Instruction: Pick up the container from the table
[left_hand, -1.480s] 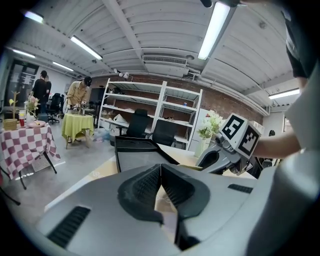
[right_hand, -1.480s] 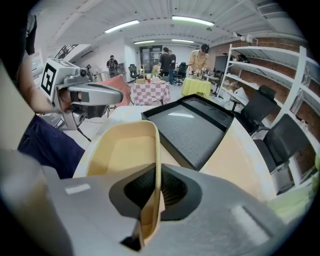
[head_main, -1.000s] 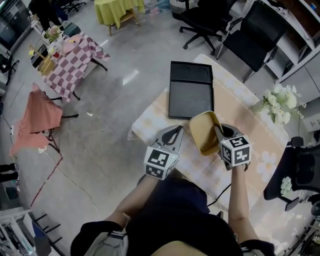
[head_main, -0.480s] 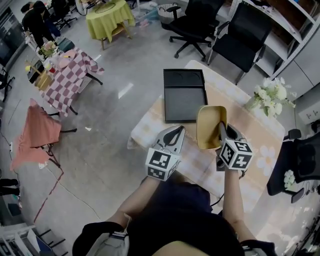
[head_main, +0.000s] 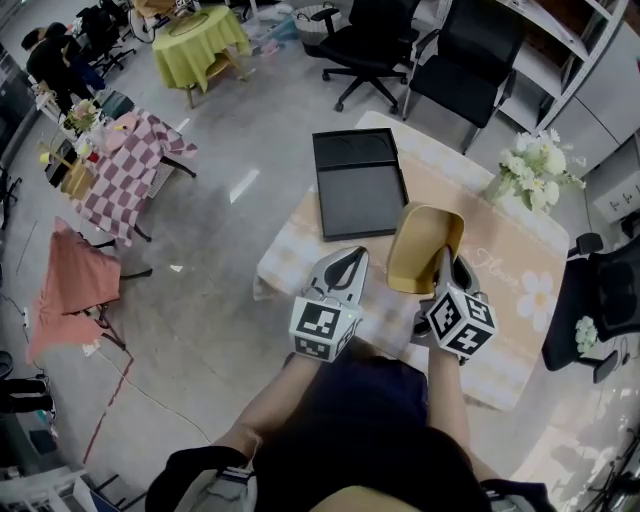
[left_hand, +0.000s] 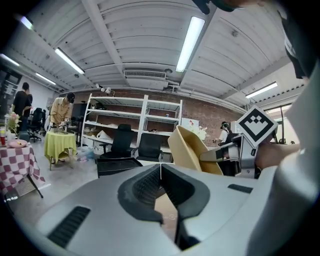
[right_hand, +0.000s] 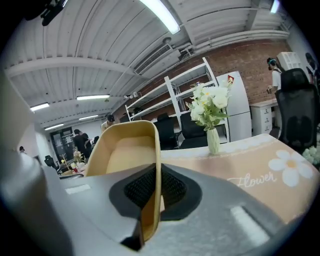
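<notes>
The container (head_main: 425, 248) is a tan, open tub, lifted above the table (head_main: 500, 260) and tipped on its side. My right gripper (head_main: 441, 262) is shut on one wall of it; in the right gripper view that wall (right_hand: 156, 180) stands pinched between the pads and the container (right_hand: 125, 152) opens toward the camera. My left gripper (head_main: 349, 263) hovers beside it on the left, jaws shut and empty. The left gripper view shows its closed tips (left_hand: 160, 172) with the container (left_hand: 189, 150) off to the right.
A black two-part tray (head_main: 358, 185) lies on the table's far left end. A vase of white flowers (head_main: 530, 165) stands at the far right edge. Black office chairs (head_main: 465, 50) stand beyond the table, another (head_main: 600, 320) at its right.
The right gripper has risen and rolled, carrying the container higher and turning it more upright. The left gripper has barely shifted.
</notes>
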